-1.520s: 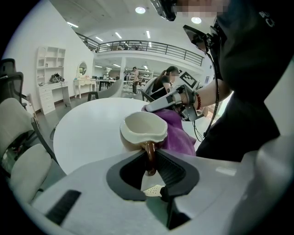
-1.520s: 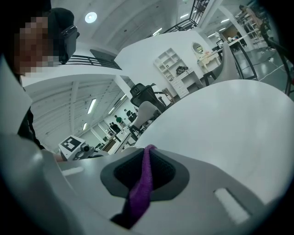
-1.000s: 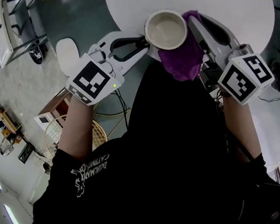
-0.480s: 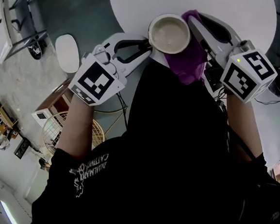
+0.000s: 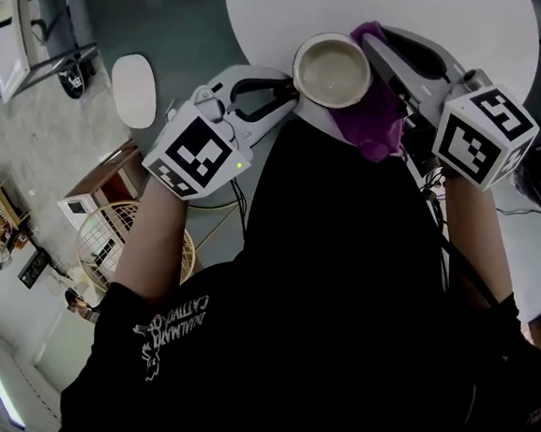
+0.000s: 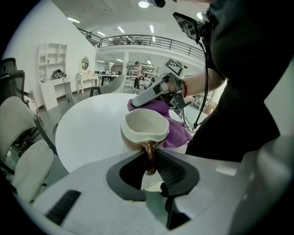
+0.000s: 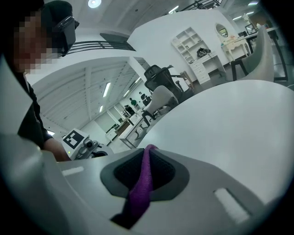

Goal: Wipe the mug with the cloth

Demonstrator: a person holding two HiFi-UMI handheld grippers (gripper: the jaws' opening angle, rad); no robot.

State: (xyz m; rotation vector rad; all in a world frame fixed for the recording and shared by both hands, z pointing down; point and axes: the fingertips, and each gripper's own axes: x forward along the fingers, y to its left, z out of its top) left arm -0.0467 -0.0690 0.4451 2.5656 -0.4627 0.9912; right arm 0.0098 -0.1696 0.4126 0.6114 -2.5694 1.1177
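A round white table (image 5: 438,27) stands in a bright open hall, with desks, shelves and a railed gallery behind it.

The left gripper (image 6: 150,160) has its 2 jaws pressed on the brown handle (image 6: 149,153) of the mug (image 6: 144,126). The loop stands upright between the dark pads. The mug's cream bowl sits just beyond the tips, mouth up, and looks empty.

The right gripper (image 7: 146,160) pinches a fold of the purple cloth (image 7: 140,193), which runs out through the closed jaws as a narrow band.

From above, the mug is at the table's near edge, close to the person's body. 1 gripper comes in on each side of it. The cloth is bunched against the mug's right flank and hangs down past the table's edge. I cannot tell whether the mug rests on the table or is held just clear of it.

Over the last second both grips have held and the mug has stayed at that edge. The right gripper has turned a little, drawing the cloth slightly along the mug's right side.

That reads as a wiping stroke under way on the outer wall. Only the right side seems to be covered so far. The far side, the handle side and the inside probably still need the cloth, so either the mug must be turned by its handle or the cloth carried round it.
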